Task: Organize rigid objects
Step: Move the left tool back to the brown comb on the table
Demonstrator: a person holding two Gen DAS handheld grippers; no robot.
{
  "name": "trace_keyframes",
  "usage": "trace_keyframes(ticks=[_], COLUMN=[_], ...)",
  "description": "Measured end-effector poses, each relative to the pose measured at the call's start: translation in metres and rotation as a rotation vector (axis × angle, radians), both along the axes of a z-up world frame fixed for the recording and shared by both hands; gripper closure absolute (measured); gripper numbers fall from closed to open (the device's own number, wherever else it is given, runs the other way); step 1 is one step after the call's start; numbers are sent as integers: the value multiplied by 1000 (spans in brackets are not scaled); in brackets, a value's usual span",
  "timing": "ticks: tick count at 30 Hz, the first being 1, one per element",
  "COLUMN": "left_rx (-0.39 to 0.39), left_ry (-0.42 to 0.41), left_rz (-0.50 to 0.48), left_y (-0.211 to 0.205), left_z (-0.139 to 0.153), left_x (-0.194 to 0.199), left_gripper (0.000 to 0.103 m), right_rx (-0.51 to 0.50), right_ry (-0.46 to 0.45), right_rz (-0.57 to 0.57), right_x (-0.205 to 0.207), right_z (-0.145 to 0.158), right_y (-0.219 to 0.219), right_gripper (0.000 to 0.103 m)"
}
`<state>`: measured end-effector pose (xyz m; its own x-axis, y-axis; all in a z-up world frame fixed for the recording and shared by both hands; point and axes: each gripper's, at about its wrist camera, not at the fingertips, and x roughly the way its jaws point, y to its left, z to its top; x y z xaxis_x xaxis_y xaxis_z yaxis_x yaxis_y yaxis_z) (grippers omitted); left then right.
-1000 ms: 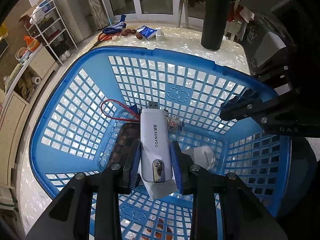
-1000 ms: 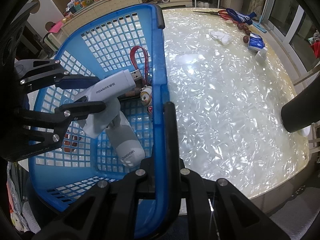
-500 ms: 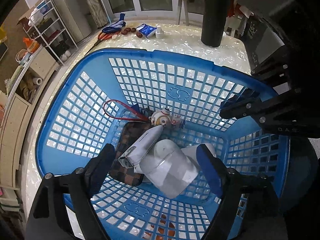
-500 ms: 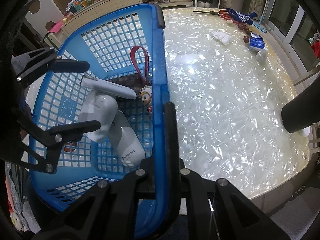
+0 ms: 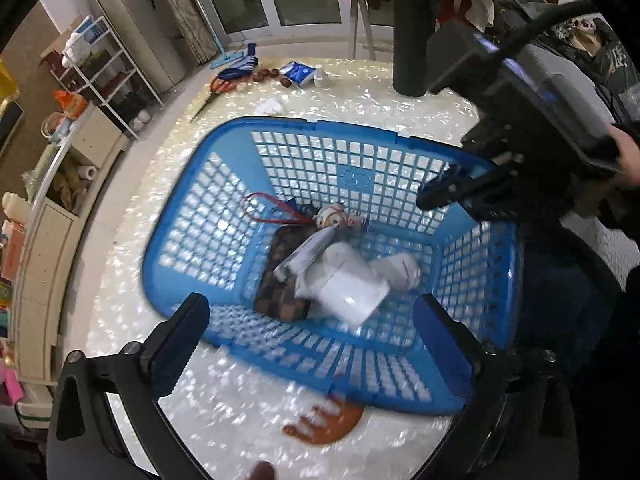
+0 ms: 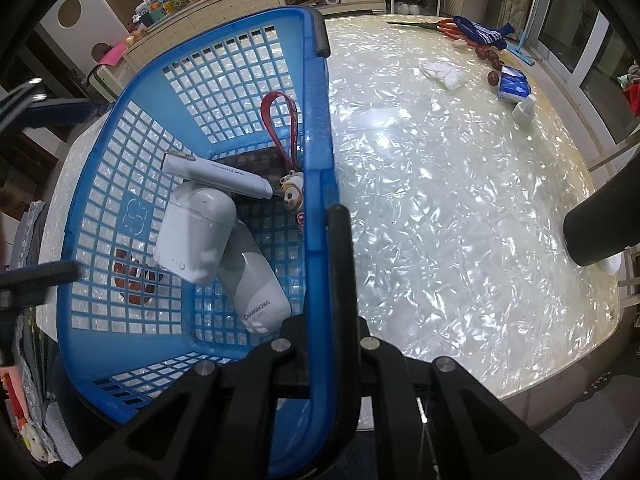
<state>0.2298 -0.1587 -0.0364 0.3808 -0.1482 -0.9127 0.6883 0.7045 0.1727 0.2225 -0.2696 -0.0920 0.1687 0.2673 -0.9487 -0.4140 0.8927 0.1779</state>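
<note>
The blue basket (image 6: 320, 128) is looking like smooth glossy plastic lattice. The tabletop (image 6: 440, 200) is gleaming like pearly crinkled shell. At the basket's six o'clock, the white cases (image 6: 196, 236) are showing matt plastic; the checkered wallet (image 5: 280, 296) is looking leathery.

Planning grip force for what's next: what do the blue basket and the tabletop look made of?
Blue basket: apparently moulded plastic, smooth and slightly glossy, with a regular grid of cut-out holes. Tabletop: hard, polished, pearly white with crackled shell-like flakes and bright glare; possibly shell-pattern stone or glass, can't tell.
</note>
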Motion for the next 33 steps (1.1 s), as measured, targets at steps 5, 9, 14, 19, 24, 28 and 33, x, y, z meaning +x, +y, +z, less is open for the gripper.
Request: trace_keyframes(ticks=[5, 9, 14, 19, 24, 28, 33], left_rx=[36, 40, 64, 74, 97, 106, 95], left_ry=[-11, 48, 121, 201, 209, 228, 254], left_rz=[38, 67, 82, 60, 1, -40, -59], left_y=[32, 58, 80, 84, 77, 74, 76], left_z=[20, 19, -6, -46, -78, -100, -121], left_x=[-20, -32, -43, -48, -51, -51, -49], left_gripper=[1, 1, 1, 1, 1, 1, 1], right_rx=[-4, -21, -30, -29, -37, -45, -46], right_ry=[1, -4, -4, 2, 7, 9, 16], right_rz=[3, 8, 7, 8, 11, 13, 10], right_x=[0, -1, -3, -2, -2, -2, -2], right_z=[0, 1, 1, 0, 0, 0, -1], right_y=[0, 4, 4, 4, 4, 5, 5], right_gripper=[98, 98, 98, 98, 98, 98, 98])
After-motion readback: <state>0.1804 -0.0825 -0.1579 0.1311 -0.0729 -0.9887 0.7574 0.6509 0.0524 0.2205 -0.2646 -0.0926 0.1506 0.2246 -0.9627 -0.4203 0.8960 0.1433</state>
